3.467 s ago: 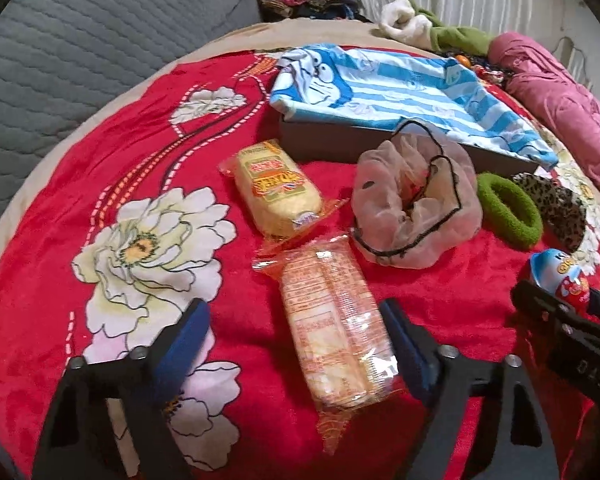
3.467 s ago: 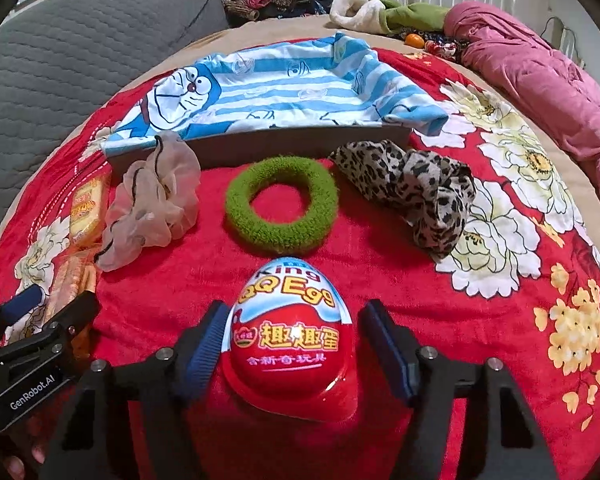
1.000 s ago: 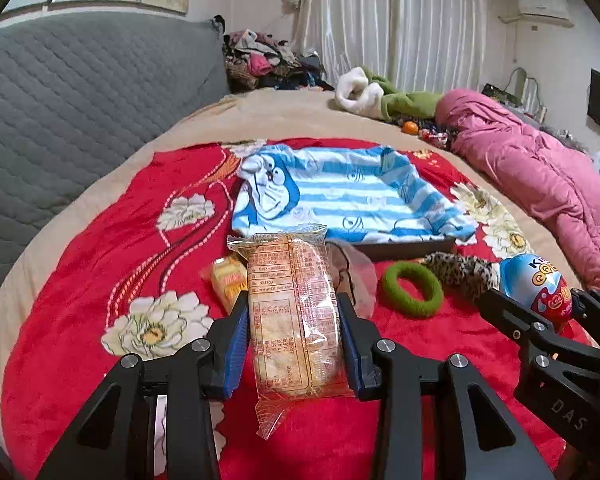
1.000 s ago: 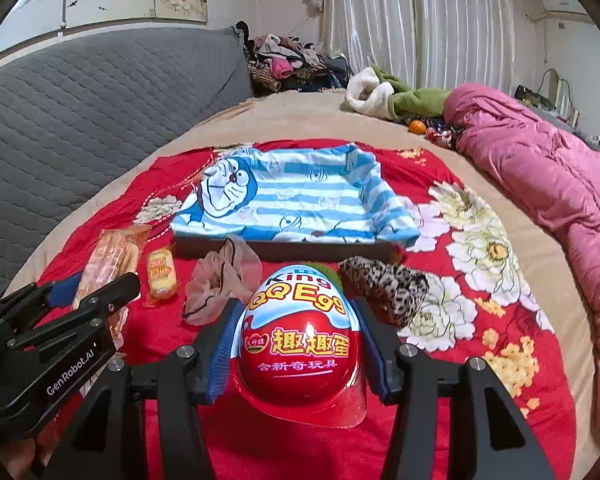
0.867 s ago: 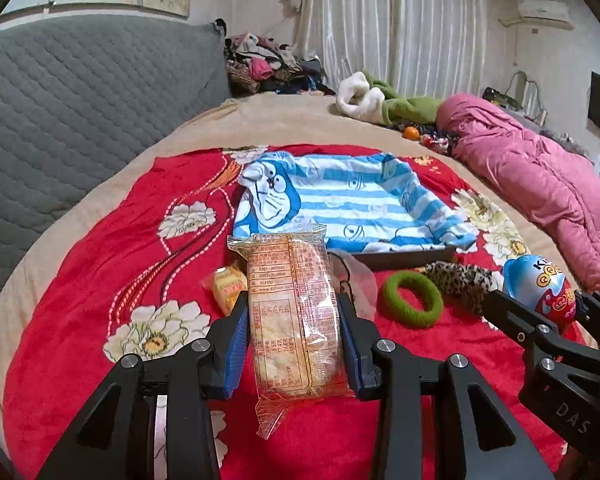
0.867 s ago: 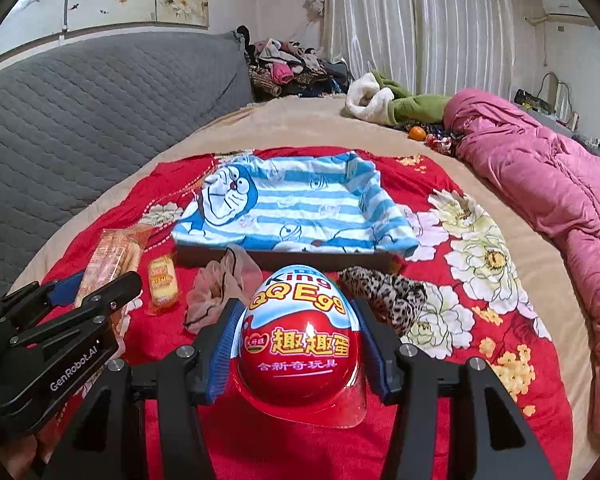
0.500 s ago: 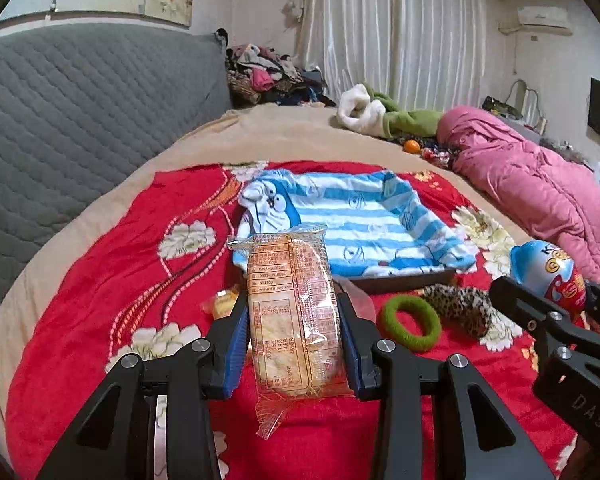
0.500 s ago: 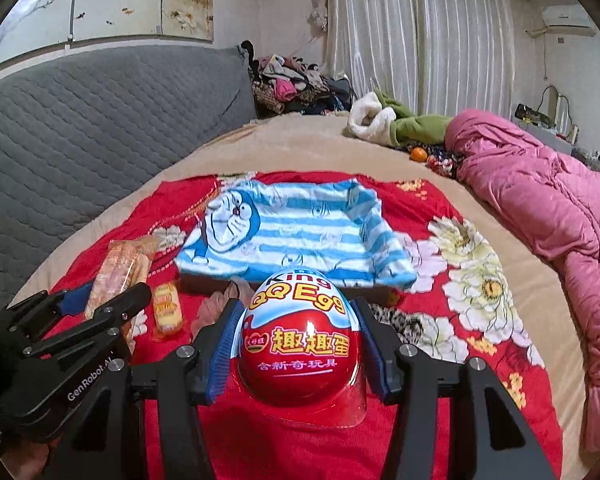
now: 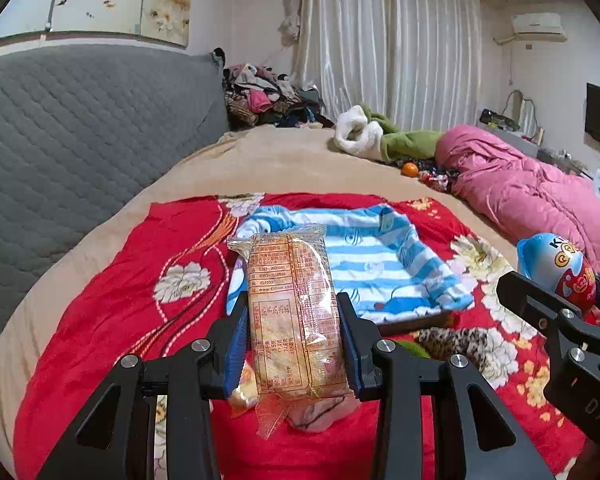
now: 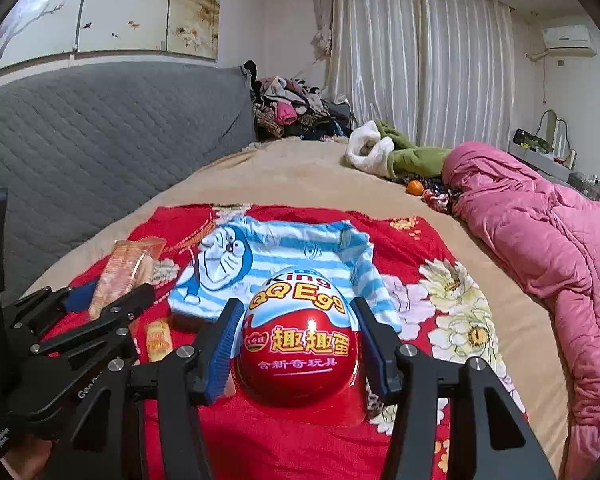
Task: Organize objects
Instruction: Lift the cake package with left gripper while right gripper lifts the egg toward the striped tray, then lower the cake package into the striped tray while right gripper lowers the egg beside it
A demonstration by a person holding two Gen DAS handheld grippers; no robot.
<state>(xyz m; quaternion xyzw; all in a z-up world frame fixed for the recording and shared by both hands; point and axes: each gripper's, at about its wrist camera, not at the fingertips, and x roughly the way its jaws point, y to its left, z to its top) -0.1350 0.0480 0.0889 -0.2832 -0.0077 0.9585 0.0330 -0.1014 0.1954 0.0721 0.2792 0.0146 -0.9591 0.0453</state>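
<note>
Holding a wrapped snack pack (image 9: 296, 312), the left tongs (image 9: 294, 344) hover above the bed; the right tongs (image 10: 298, 344) grip a toy egg (image 10: 298, 332). Neither item is yet in the cloth-lined box (image 9: 364, 264), and small items remain on the blanket (image 9: 112, 304).
</note>
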